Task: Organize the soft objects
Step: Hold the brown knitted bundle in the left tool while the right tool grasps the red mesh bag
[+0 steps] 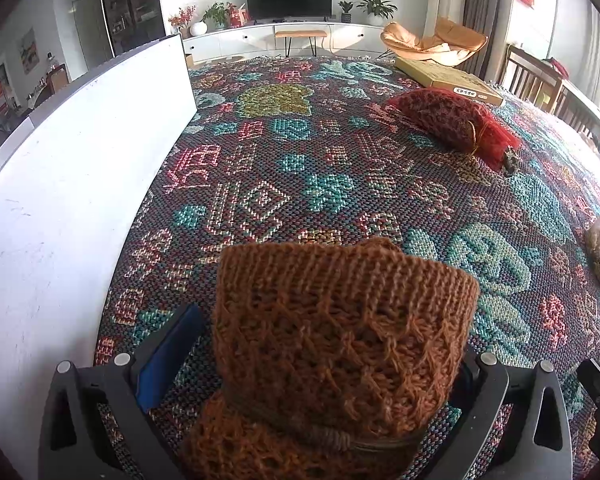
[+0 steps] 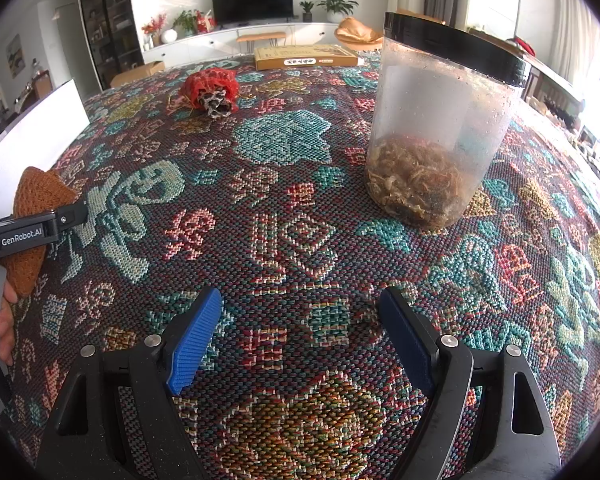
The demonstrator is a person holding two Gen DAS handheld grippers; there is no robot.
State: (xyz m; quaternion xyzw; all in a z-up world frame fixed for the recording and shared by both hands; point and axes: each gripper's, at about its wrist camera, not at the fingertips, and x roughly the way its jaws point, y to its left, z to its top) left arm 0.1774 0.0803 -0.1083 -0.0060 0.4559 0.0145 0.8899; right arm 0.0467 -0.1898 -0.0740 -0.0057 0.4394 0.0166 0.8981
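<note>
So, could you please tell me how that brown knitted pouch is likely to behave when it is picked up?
The brown knitted pouch is loose open knit, so probably floppy and light. Its fuzzy yarn should grip the blue pads rather than slip. It looks cinched by a cord, so it may sag.

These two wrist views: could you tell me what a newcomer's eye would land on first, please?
Probably the brown knitted pouch, filling the foreground of the left wrist view between the wide-open fingers of the left gripper. Next, the clear jar with a black lid, standing on the patterned cloth ahead of the right gripper, and the red mesh bag further back.
</note>
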